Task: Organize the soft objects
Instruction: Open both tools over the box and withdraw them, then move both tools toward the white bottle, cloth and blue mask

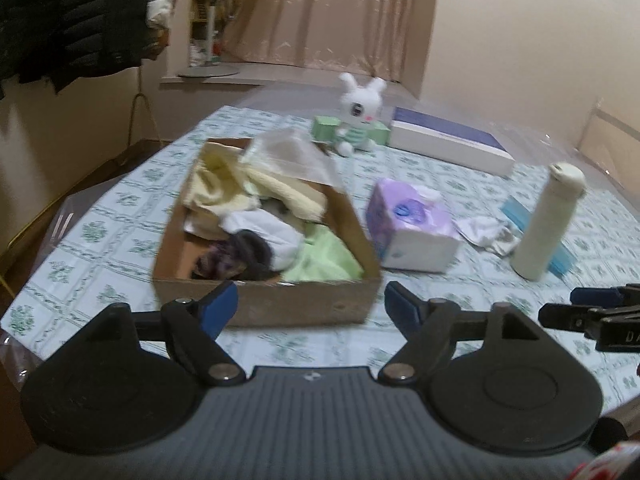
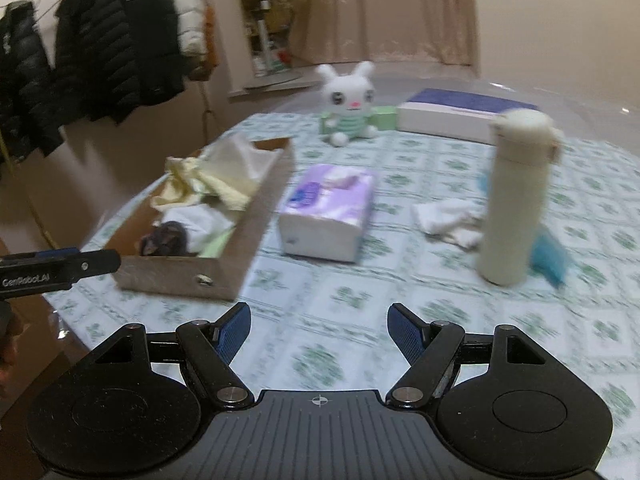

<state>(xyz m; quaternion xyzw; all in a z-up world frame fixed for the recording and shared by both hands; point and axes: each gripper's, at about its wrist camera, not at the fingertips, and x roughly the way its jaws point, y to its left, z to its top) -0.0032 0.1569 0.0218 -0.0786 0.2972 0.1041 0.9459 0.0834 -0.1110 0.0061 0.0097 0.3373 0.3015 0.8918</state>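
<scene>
A cardboard box (image 1: 264, 300) sits on the table and holds yellow, white, green and dark cloths (image 1: 260, 216); it also shows in the right wrist view (image 2: 256, 208). A white cloth (image 1: 486, 230) lies crumpled on the table beside a cream bottle; it also shows in the right wrist view (image 2: 448, 216). A white plush bunny (image 1: 358, 114) sits at the far side, also in the right wrist view (image 2: 348, 100). My left gripper (image 1: 310, 304) is open and empty in front of the box. My right gripper (image 2: 318, 328) is open and empty above bare tablecloth.
A purple tissue pack (image 1: 408, 226) lies right of the box. A cream bottle (image 1: 546, 220) stands upright with a blue item (image 1: 564, 258) behind it. A white and purple flat box (image 1: 448, 142) and green boxes (image 1: 326, 128) lie at the back. Black jackets (image 2: 100, 48) hang at left.
</scene>
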